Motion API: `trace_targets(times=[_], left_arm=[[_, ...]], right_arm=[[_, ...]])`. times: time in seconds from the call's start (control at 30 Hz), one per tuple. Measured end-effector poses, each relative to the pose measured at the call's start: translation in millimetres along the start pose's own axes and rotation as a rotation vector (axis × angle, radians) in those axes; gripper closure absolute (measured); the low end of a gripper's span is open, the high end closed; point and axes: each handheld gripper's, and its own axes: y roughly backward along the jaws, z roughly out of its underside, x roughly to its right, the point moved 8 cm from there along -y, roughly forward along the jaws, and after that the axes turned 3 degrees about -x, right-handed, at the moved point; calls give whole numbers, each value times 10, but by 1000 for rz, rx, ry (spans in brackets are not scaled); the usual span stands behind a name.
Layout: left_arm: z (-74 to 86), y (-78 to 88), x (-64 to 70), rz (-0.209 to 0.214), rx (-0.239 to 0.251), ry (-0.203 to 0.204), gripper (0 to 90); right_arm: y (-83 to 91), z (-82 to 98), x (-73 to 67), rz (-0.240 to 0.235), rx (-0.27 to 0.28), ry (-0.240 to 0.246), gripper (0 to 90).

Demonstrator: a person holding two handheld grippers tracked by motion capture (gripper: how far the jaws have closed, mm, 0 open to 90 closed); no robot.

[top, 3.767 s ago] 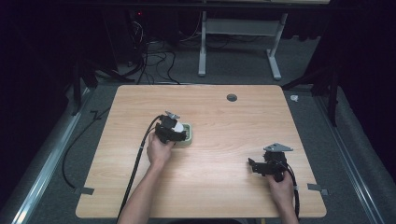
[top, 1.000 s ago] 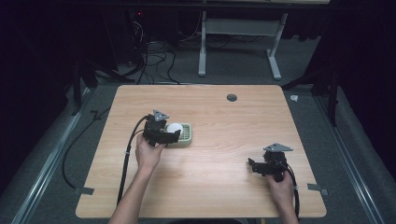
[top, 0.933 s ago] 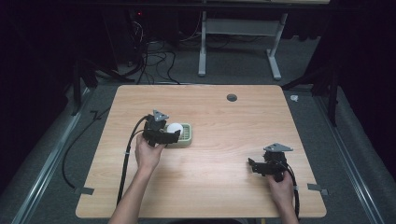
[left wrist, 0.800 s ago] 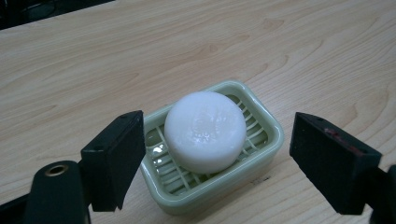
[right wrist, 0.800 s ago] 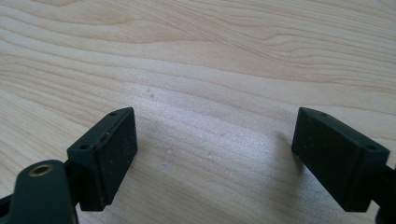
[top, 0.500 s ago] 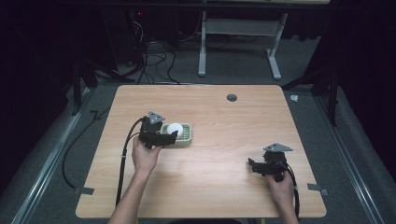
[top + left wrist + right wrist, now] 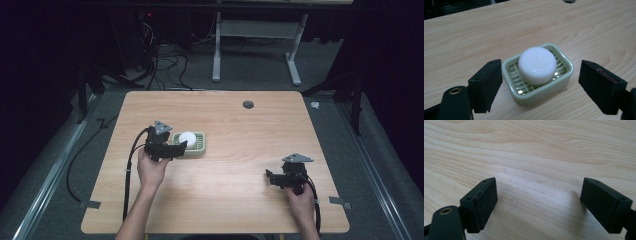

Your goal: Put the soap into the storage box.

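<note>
— Where is the soap (image 7: 537,65) sitting?
— In the dish (image 7: 564,77), on the worktop's (image 7: 235,200) left half; the left claw (image 7: 540,86) is straddling it, the right claw (image 7: 270,177) resting well apart.

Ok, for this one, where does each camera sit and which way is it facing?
High view: above the person's side, looking forward and down on the table; both forearms, left gripper, right gripper.
Left gripper view: rides the left gripper, facing the soap in its green dish; open jaws flank it.
Right gripper view: faces bare wood between open jaws.
High and left gripper views share soap and dish.
</note>
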Motion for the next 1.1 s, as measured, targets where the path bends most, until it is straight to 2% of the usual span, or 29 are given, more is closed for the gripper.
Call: trace_targets(times=[0.4, 0.63, 1.1], left_arm=[[31, 102, -22, -5, 8, 1, 197], [79, 154, -66, -7, 26, 31, 201], [163, 261, -102, -17, 37, 41, 200]], right_arm=[[0, 0, -1, 0, 0, 0, 151], [0, 0, -1, 0, 0, 0, 151], [0, 0, -1, 1, 0, 1, 151]])
